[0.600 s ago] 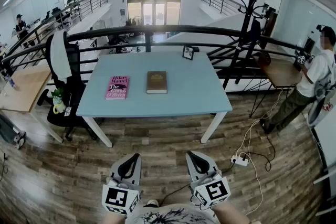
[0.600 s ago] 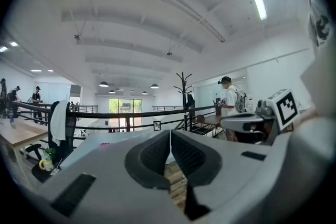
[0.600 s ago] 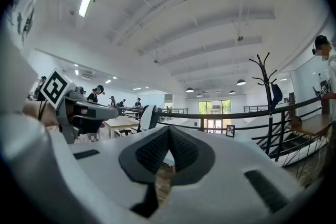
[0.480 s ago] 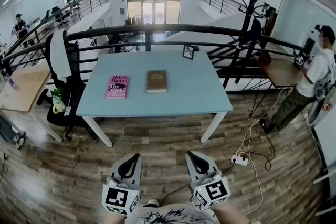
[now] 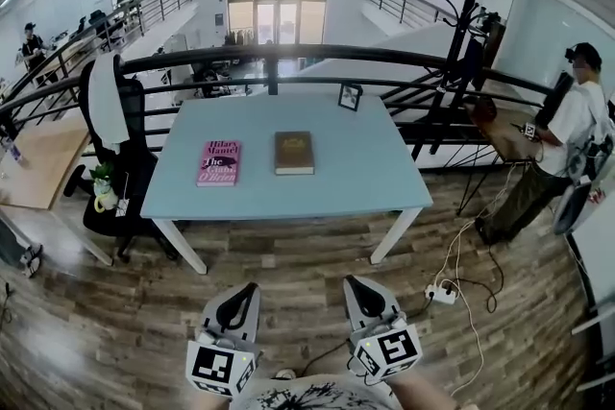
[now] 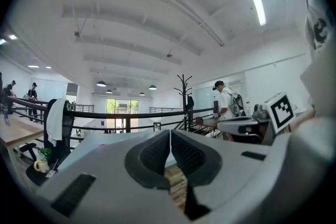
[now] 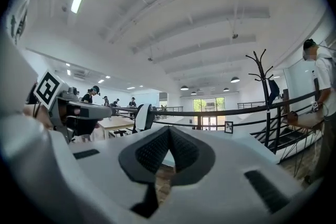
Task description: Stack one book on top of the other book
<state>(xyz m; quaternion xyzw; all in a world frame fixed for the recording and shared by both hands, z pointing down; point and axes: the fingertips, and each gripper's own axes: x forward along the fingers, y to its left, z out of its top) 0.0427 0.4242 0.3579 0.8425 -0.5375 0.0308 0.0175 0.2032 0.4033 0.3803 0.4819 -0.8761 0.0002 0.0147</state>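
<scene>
1. Pink book (image 5: pixel 218 162) lies flat, cover up, near the left edge of the table (image 5: pixel 365 178).
2. Brown book (image 5: pixel 294 153) lies flat near the table's middle, to the right of the pink book and apart from it; neither is stacked.
3. Left gripper (image 5: pixel 247 287) has its jaws closed on nothing and is held level over the wood floor (image 5: pixel 288 254), well short of the table's front edge.
4. Right gripper (image 5: pixel 352 283) is closed and empty too, beside the left one.
5. A picture frame (image 5: pixel 350 96) stands at the table's far edge.
</scene>
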